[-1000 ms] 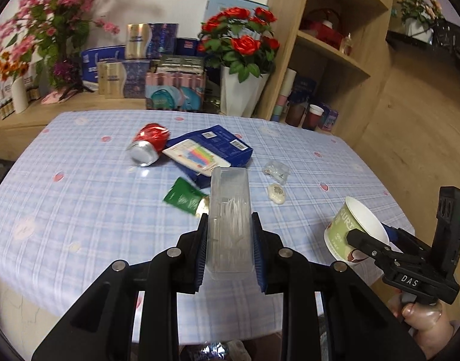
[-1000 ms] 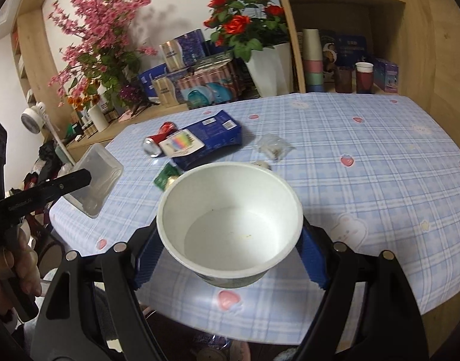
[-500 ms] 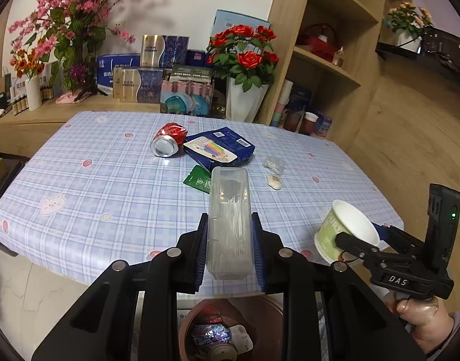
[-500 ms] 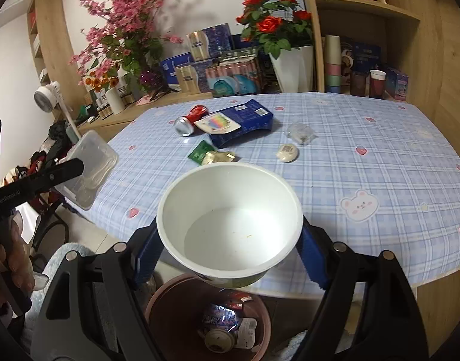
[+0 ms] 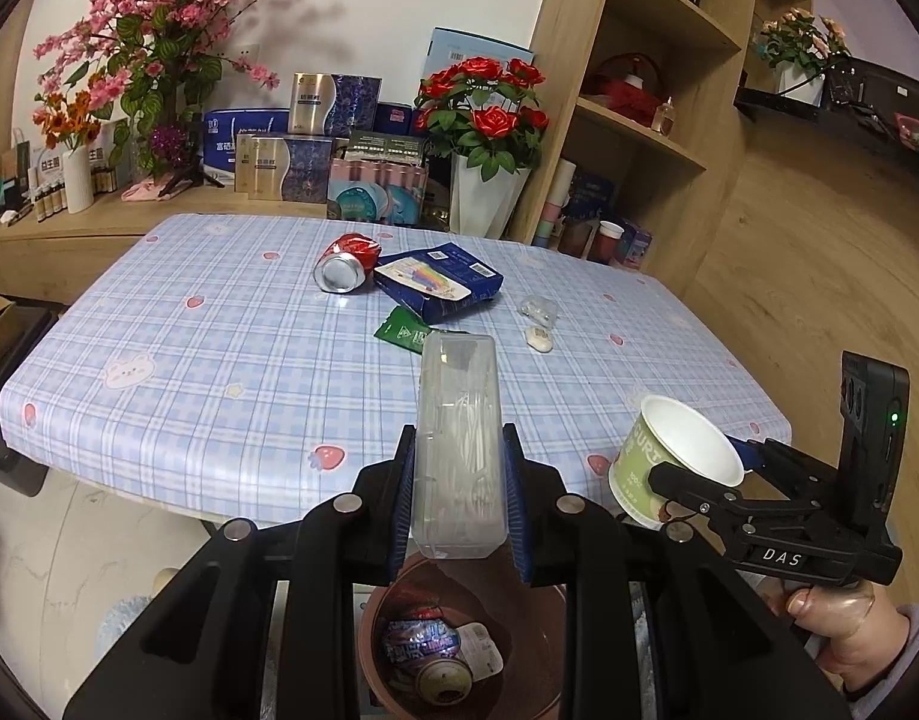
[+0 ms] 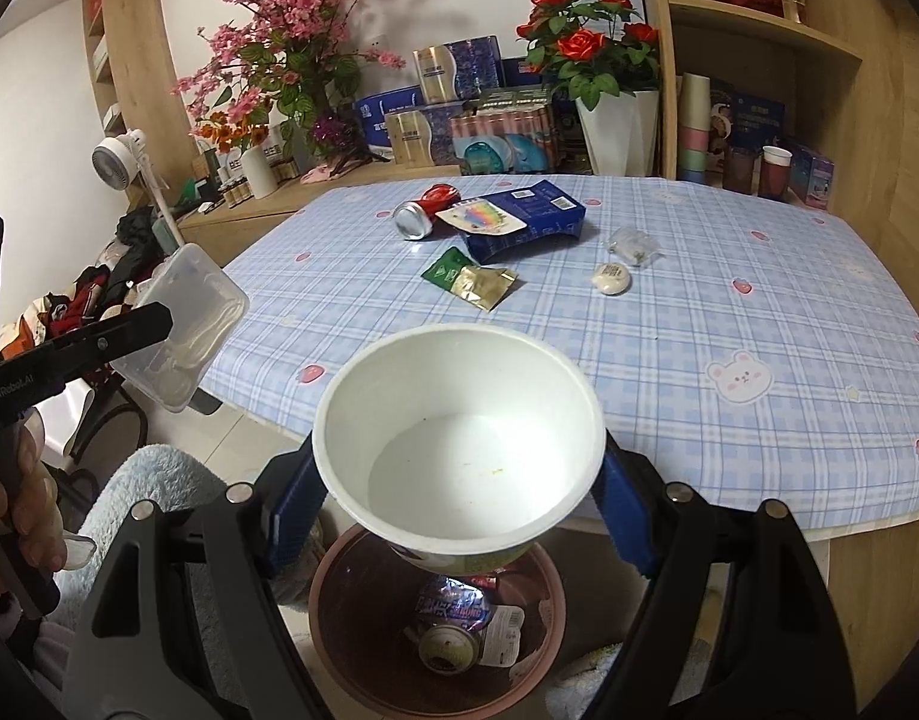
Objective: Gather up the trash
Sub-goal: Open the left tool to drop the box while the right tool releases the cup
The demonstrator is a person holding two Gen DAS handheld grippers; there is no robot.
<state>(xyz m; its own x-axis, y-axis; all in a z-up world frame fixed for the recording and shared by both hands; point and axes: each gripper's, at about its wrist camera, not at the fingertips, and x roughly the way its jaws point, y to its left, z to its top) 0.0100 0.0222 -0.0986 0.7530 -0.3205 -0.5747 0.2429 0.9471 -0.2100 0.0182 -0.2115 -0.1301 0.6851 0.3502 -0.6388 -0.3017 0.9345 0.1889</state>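
Note:
My left gripper [image 5: 456,483] is shut on a clear plastic box [image 5: 457,444], held over a brown bin [image 5: 537,618] on the floor in front of the table. My right gripper [image 6: 456,480] is shut on a white paper bowl [image 6: 459,444], also above the bin [image 6: 351,600]. The bowl shows in the left wrist view [image 5: 675,453], the box in the right wrist view [image 6: 180,324]. The bin holds a can and wrappers. On the table lie a red can [image 5: 345,264], a blue box [image 5: 441,282], a green wrapper [image 5: 402,330], a gold wrapper [image 6: 483,285] and small scraps [image 5: 537,339].
The table [image 5: 219,360] has a blue checked cloth. Behind it stand boxes, a vase of red roses [image 5: 486,180] and pink flowers [image 5: 153,60]. A wooden shelf [image 5: 639,120] is at the right. A fan [image 6: 126,150] and clutter are at the left.
Both grippers have pulled back from the table with their loads and dropped lower. The bin has come into view beneath them.

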